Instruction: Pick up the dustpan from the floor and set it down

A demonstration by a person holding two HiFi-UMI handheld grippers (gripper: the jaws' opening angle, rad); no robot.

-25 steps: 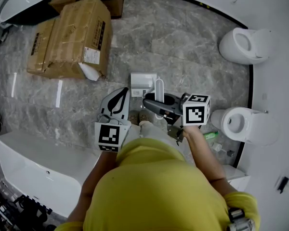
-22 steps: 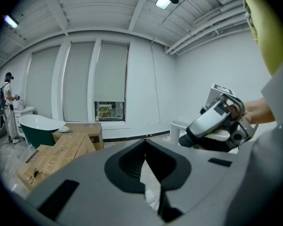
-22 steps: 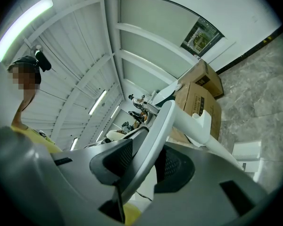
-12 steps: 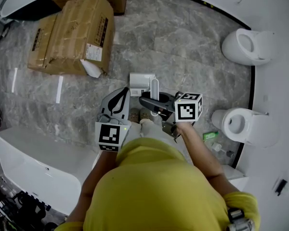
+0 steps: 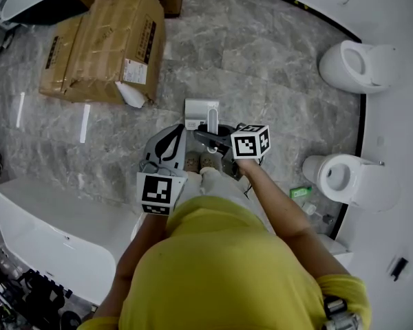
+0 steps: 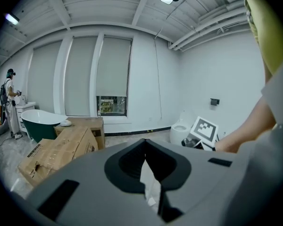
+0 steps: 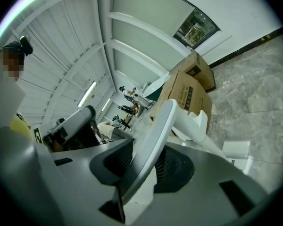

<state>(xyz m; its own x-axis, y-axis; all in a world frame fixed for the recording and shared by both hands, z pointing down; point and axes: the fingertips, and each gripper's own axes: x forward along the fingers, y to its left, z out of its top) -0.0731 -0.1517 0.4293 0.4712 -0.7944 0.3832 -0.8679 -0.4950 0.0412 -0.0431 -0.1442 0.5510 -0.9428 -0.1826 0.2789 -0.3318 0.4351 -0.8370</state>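
White dustpan [image 5: 201, 110] is running near-to-far, pan end pointing far, right gripper [image 5: 210, 135] clamping its slim handle, left gripper [image 5: 173, 135] sitting closed, empty.

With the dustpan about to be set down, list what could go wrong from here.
1. The right gripper pinches only the dustpan's thin handle, which lies slanted across its jaws; the dustpan could swing or slip.
2. The dustpan is right by the person's shoes; it may land on them, not the floor.
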